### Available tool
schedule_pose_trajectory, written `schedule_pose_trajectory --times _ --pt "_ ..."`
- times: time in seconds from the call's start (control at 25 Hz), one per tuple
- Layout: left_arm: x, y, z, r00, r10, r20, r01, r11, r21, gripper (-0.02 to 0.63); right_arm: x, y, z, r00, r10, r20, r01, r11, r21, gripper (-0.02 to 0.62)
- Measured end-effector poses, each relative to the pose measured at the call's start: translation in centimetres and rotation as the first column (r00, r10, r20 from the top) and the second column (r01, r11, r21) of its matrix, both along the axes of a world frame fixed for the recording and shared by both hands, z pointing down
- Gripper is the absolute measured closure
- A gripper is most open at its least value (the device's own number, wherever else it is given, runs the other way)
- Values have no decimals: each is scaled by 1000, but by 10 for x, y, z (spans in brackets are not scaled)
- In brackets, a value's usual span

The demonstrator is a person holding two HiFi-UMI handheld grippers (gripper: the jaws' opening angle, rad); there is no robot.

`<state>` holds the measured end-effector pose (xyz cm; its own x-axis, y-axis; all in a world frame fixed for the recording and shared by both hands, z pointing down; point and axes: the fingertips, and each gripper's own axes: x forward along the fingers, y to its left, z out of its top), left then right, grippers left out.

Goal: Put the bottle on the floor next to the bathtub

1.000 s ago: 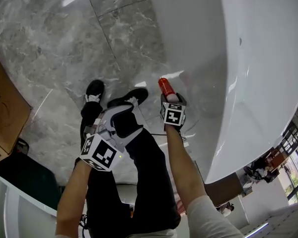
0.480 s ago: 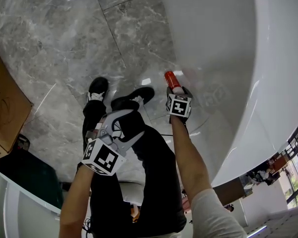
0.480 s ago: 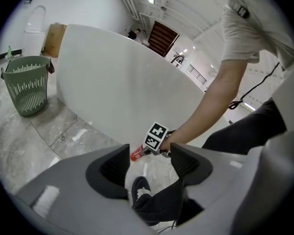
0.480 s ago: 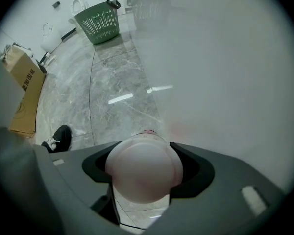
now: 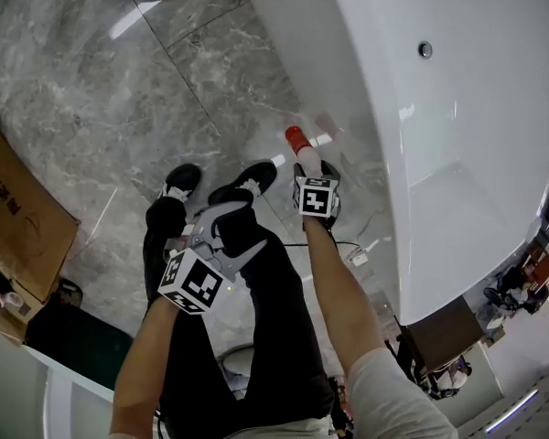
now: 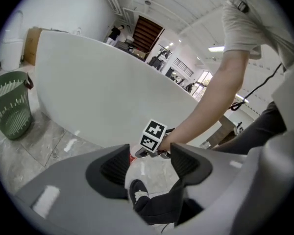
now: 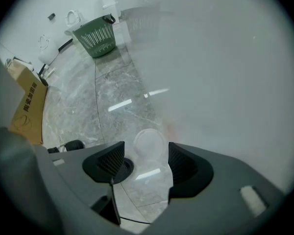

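The white bathtub (image 5: 457,135) fills my right side, its outer wall curving down to the grey marble floor (image 5: 91,126) where I stand. My right gripper (image 7: 146,164) has its 2 jaws closed on the clear bottle (image 5: 299,144), red cap pointing away from me, close beside the tub wall above the floor. My left gripper (image 6: 149,164) hangs over my leg, jaws wide apart, gripping nothing.
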<state>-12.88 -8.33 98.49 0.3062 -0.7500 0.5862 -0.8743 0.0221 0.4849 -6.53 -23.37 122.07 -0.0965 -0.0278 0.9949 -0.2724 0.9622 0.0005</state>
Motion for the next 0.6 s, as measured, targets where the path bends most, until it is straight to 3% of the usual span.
schedule_pose_trajectory --times 0.2,0.32,0.48,0.6 --pt "12 -9 -39 984 178 20 -178 984 10 293 -3 8 -67 980 168 106 -166 986 -34 311" --pt "11 -8 -70 952 300 58 -302 953 23 293 -1 10 -121 947 260 192 -258 966 -33 311" --pt "7 4 -112 901 419 115 -424 905 23 293 15 23 -203 859 416 298 -419 906 -57 311" --pt "15 23 -156 883 456 113 -461 887 20 293 33 56 -276 769 528 359 -518 845 -133 311"
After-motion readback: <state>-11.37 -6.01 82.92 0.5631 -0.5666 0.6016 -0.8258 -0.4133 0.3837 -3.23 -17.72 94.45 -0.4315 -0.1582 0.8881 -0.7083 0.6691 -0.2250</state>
